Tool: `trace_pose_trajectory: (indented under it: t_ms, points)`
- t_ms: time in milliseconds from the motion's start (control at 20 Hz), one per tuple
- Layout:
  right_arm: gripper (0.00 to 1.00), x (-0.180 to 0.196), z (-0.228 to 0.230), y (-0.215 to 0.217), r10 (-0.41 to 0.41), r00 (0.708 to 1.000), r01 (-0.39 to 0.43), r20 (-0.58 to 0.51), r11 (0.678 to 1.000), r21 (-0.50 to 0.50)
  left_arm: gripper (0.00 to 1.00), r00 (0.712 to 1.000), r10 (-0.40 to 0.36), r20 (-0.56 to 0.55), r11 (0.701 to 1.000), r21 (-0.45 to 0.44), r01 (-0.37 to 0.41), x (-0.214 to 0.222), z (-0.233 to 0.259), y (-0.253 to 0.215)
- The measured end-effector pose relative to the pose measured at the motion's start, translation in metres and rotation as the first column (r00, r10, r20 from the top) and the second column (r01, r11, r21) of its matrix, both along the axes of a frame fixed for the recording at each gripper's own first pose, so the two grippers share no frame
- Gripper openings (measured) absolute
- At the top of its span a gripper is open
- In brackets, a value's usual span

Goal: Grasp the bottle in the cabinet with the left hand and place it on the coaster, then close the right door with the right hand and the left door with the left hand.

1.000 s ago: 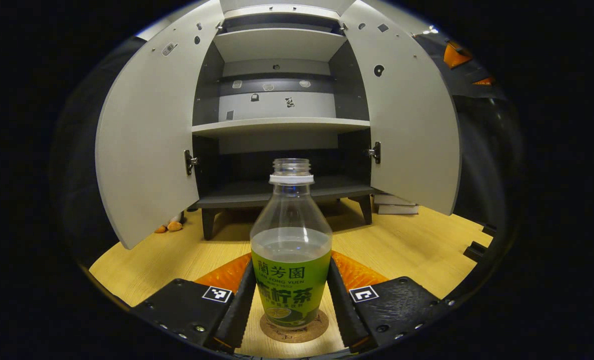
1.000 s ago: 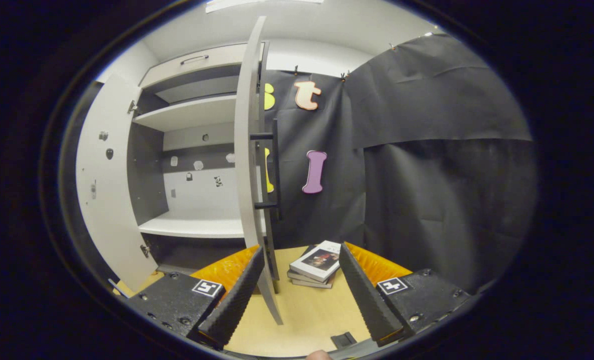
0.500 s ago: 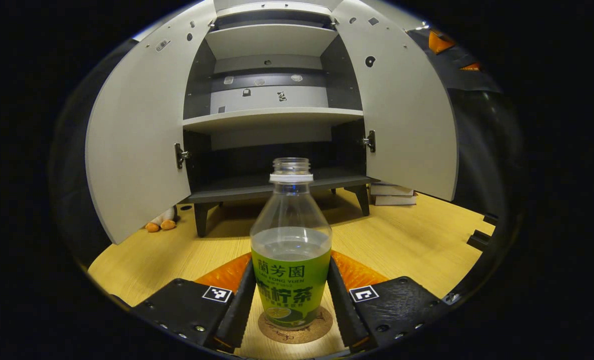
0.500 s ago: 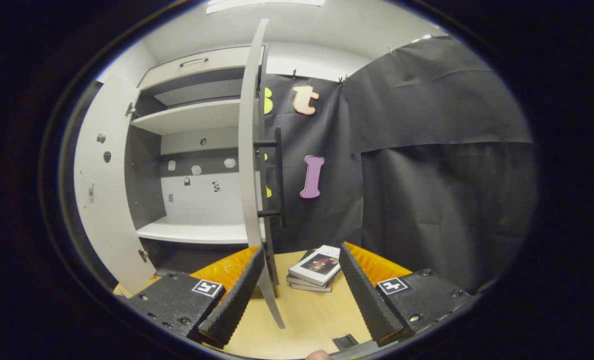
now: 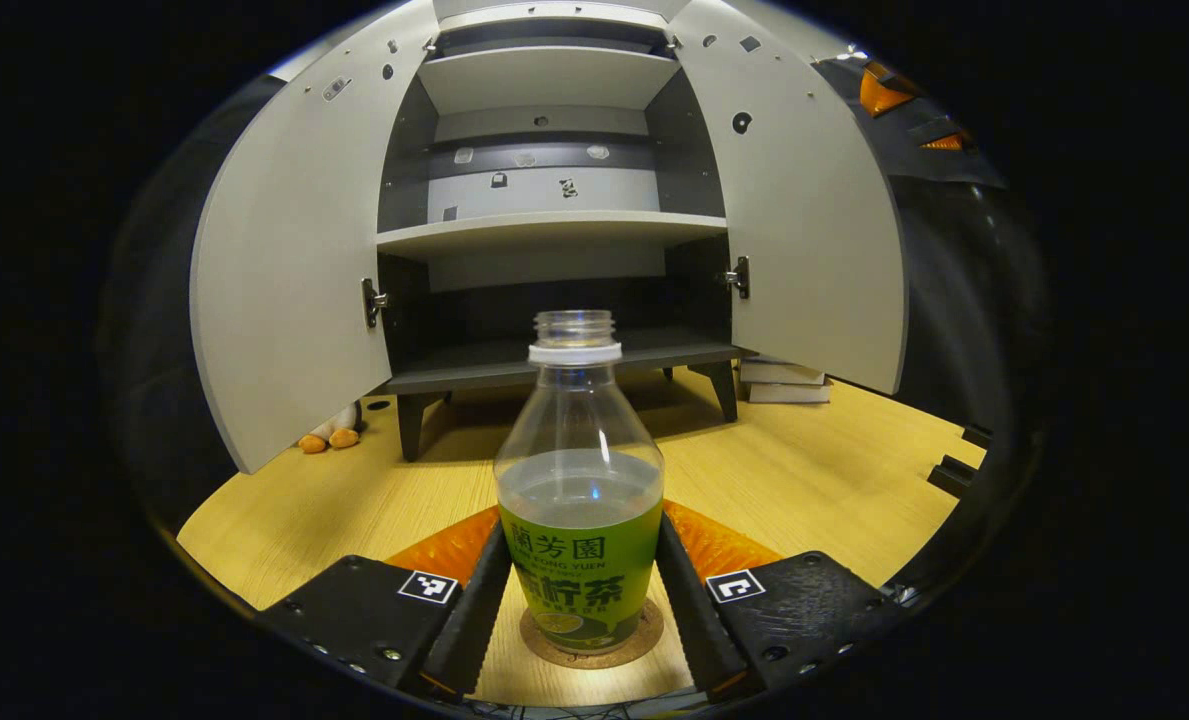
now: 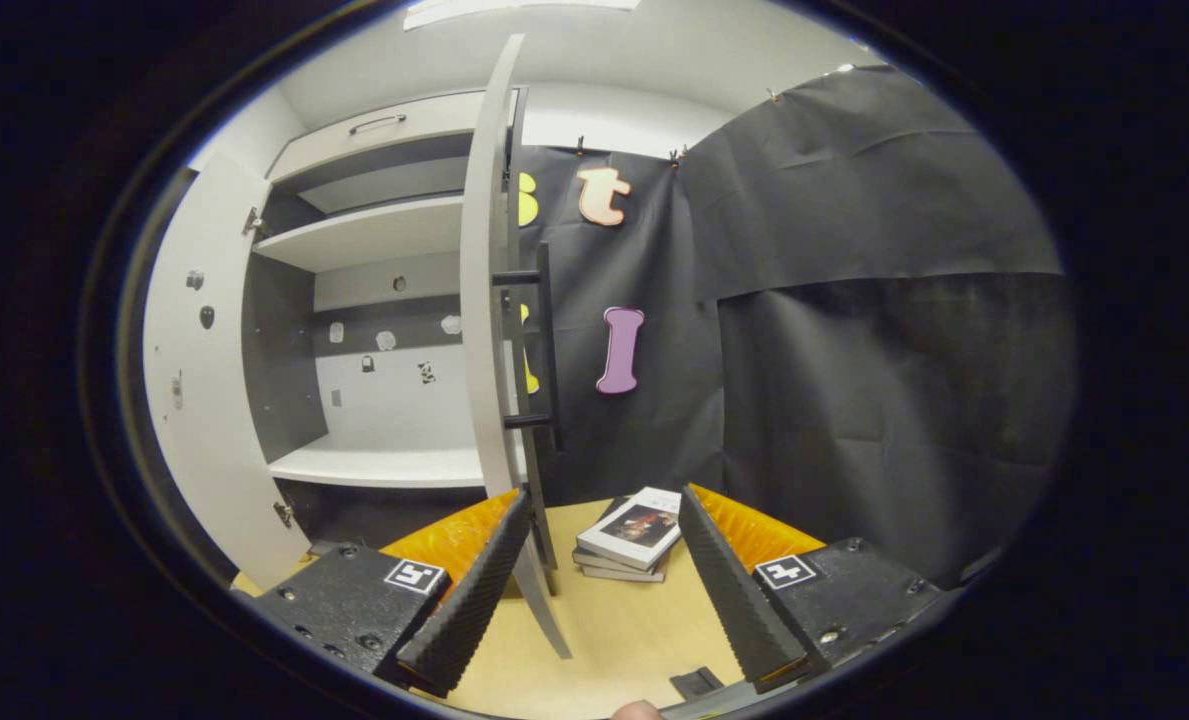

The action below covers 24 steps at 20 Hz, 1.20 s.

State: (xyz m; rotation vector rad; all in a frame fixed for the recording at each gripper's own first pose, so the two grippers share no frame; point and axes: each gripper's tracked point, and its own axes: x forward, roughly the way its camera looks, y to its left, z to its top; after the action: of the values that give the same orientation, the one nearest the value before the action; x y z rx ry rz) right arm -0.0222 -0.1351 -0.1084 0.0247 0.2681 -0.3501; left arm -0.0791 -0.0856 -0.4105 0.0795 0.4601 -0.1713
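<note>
Up close, bottle (image 5: 579,520) stands on coaster (image 5: 591,642); books (image 6: 632,530) beyond.

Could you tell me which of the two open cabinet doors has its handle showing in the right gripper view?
The right door, seen edge-on ahead of the right gripper: its dark bar handle juts from the outer face. The left door shows its handle-free inner face.

Green label on bottle (image 5: 579,520): "蘭芳園", "LAN FONG YUEN" (sm. print unreadable)

Wooden floor (image 5: 804,470): coaster (image 5: 591,640) under bottle (image 5: 579,500), cabinet (image 5: 554,230), book stack (image 6: 629,530), plush toy (image 5: 329,435).
</note>
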Motion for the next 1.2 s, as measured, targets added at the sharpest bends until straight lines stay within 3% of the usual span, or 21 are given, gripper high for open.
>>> trace_pose_trajectory:
  t_ms: [150, 450, 600, 700, 1200]
  points:
    - [0.94, 0.002, -0.004, -0.002, 0.005, 1.000, -0.005, -0.003, 1.000, 0.010, 0.77, 1.000, 0.012, -0.012, 1.000, 0.022, -0.012, -0.003, 0.004, 0.006]
    - [0.98, 0.008, -0.006, -0.007, 0.026, 1.000, -0.026, 0.013, 0.999, 0.035, 0.95, 0.999, 0.040, 0.001, 0.999, 0.034, -0.040, -0.004, 0.034, 0.009]
    - [0.94, 0.011, -0.001, -0.012, 0.037, 0.999, -0.038, 0.028, 0.999, 0.033, 0.96, 0.999, 0.049, 0.002, 0.998, 0.037, -0.049, -0.006, 0.053, 0.009]
    - [0.98, 0.013, 0.005, -0.020, 0.039, 0.998, -0.040, 0.041, 0.999, 0.028, 0.96, 0.999, 0.049, -0.005, 0.998, 0.042, -0.049, -0.006, 0.069, 0.008]
    - [0.95, 0.034, 0.043, -0.058, 0.032, 0.999, -0.032, 0.044, 0.999, 0.006, 0.96, 0.993, 0.074, 0.097, 0.994, 0.070, -0.081, 0.012, 0.176, 0.016]
